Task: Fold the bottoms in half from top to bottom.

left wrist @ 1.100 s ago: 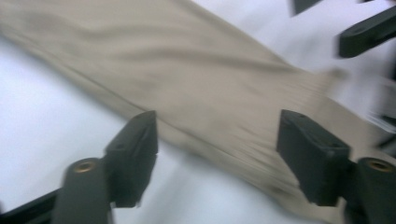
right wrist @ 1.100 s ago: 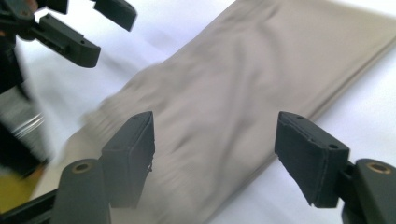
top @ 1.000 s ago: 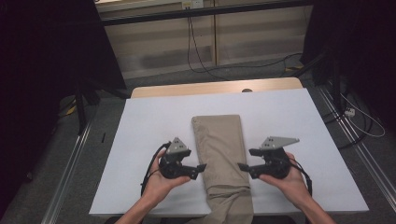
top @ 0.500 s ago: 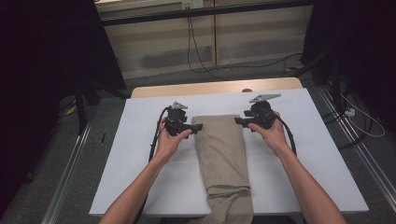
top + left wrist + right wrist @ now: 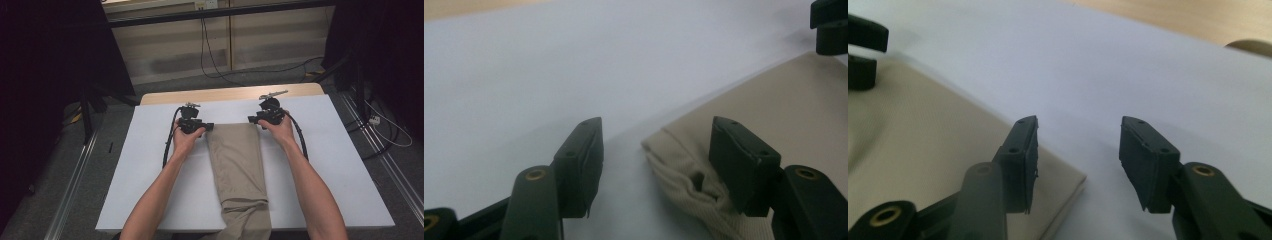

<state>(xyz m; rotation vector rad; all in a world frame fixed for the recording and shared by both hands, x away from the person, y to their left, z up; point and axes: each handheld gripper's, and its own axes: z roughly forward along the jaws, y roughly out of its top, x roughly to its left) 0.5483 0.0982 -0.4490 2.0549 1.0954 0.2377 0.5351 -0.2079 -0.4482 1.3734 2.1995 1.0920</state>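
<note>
The folded khaki trousers [image 5: 239,165] lie down the middle of the white table [image 5: 150,165], their top edge toward the far edge and the other end hanging over the near edge. The left gripper [image 5: 209,127] straddles the far-left corner of the cloth, jaws just closing, not yet pinching. The right gripper [image 5: 252,119] does likewise at the far-right corner. The step looks like seizing both corners; next, both must pinch fully before lifting.

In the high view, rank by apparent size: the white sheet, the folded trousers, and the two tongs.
1. White sheet, the largest.
2. Folded trousers.
3. Left tongs and right tongs: they look alike in size, so I won't rank one above the other.
</note>
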